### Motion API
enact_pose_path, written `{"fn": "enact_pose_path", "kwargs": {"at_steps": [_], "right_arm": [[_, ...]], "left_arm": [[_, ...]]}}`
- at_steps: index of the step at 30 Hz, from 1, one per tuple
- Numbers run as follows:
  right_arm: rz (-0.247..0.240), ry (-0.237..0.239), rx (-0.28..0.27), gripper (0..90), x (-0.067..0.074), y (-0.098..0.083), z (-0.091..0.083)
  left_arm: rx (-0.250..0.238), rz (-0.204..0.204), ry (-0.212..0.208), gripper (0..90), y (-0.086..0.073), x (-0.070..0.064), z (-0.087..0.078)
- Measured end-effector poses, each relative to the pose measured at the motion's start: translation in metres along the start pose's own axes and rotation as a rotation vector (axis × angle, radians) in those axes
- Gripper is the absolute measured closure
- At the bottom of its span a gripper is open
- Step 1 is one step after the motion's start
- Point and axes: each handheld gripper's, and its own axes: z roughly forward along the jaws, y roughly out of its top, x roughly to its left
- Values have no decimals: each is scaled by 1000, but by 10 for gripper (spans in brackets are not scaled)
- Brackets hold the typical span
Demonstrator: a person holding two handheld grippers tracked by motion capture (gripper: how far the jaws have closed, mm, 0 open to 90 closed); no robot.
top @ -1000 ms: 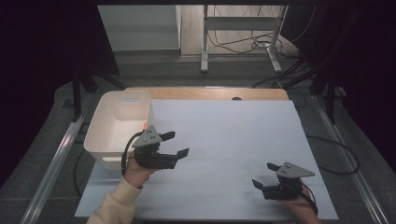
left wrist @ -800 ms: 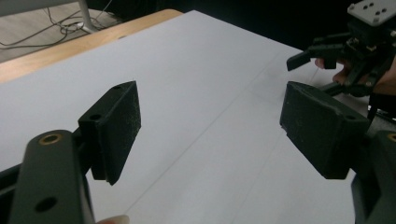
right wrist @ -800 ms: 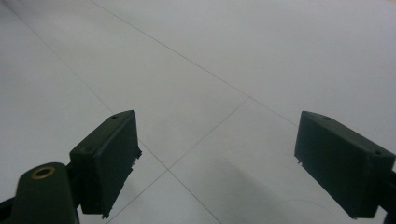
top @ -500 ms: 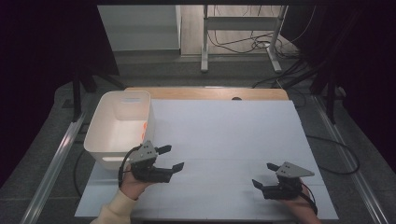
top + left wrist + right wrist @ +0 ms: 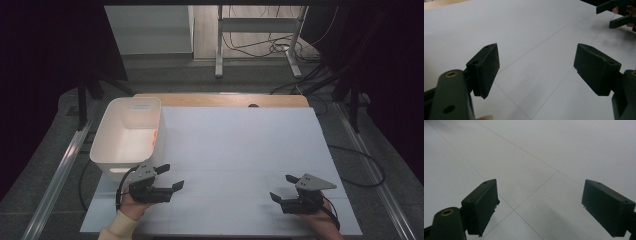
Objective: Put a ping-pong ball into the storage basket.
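Starting at the left of the high view, the white plastic bin point(image 5: 131, 136) stands on the white table sheet point(image 5: 240, 150), an orange item point(image 5: 155, 135) against its right inner wall. Just below it, the left gripper point(image 5: 171, 176) hovers with jaws wide apart and empty. Risk: a careless swing up-frame could knock the bin's near rim and shift it. At lower right, the right gripper point(image 5: 281, 188) rests low, jaws likewise spread and empty; it could scuff the sheet.
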Motion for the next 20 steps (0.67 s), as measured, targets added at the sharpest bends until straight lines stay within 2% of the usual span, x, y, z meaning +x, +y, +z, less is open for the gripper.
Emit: {"fn": "enact_pose_path", "kwargs": {"at_steps": [5, 20], "right_arm": [[0, 7, -5, 144, 0, 0, 0], [-1, 25, -35, 143, 1, 1, -4]], "left_arm": [[2, -12, 22, 216, -9, 4, -2], [8, -9, 30, 216, -8, 3, 1]]}}
